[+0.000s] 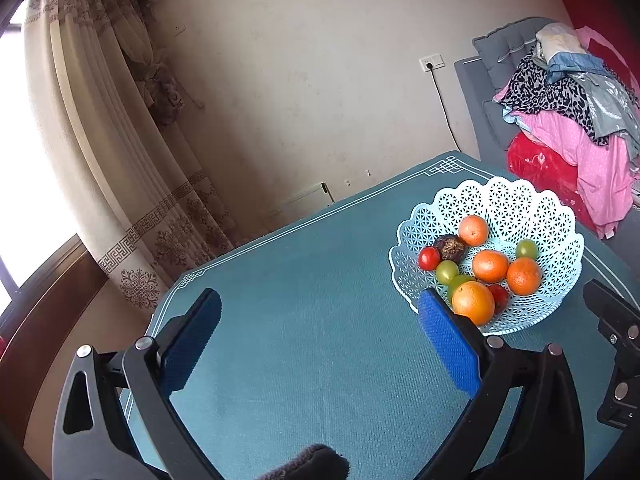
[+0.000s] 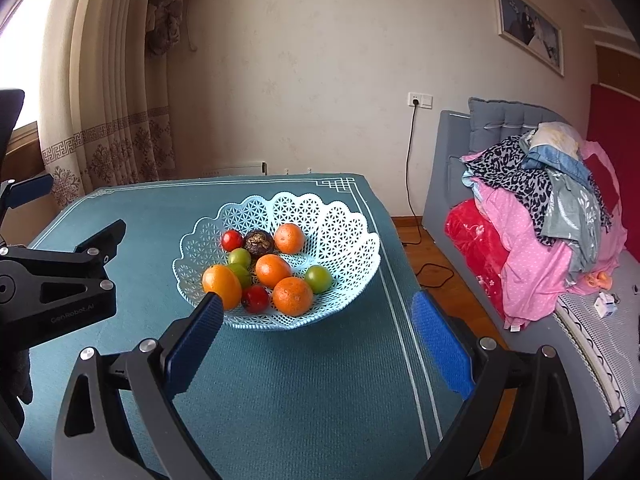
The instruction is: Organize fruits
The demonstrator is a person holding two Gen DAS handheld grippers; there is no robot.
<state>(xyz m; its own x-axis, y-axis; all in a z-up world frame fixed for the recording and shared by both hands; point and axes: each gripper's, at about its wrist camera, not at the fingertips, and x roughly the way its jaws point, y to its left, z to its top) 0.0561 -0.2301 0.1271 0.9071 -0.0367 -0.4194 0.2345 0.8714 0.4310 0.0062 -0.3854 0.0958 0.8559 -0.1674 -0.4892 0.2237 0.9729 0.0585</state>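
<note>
A pale blue lattice basket (image 1: 520,200) (image 2: 340,216) stands on the teal table. It holds several oranges (image 1: 490,266) (image 2: 273,270), two red tomatoes (image 1: 429,258) (image 2: 232,240), green fruits (image 1: 447,271) (image 2: 319,279) and a dark brown fruit (image 1: 450,247) (image 2: 259,242). My left gripper (image 1: 320,312) is open and empty, left of the basket. My right gripper (image 2: 318,312) is open and empty, just in front of the basket. The left gripper also shows at the left edge of the right wrist view (image 2: 80,256).
The teal table cloth (image 1: 312,280) (image 2: 304,380) has a white border; its right edge drops to a wooden floor. A grey sofa with piled clothes (image 2: 540,208) (image 1: 568,120) stands to the right. Curtains (image 1: 120,120) and a window are at the left.
</note>
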